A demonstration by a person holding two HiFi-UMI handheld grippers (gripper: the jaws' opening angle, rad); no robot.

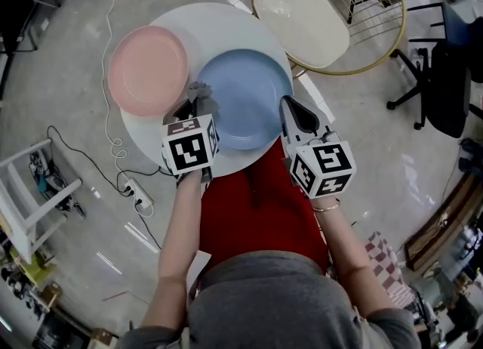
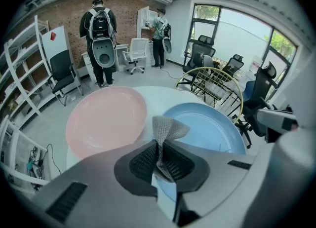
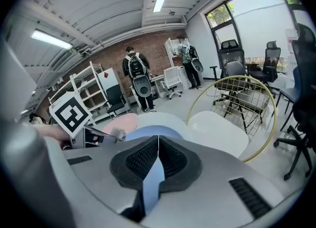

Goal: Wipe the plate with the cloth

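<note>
Clamping the cloth (image 2: 168, 129), left hand-held gripper (image 2: 160, 157) hovers at rim of the blue plate (image 2: 210, 129).

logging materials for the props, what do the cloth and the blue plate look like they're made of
The cloth looks like grey knit or mesh fabric, matte: an open weave shows and it bends over in a soft fold. The blue plate is smooth, even pale blue with a faint sheen; probably plastic or melamine, though glazed ceramic can't be ruled out.
</note>
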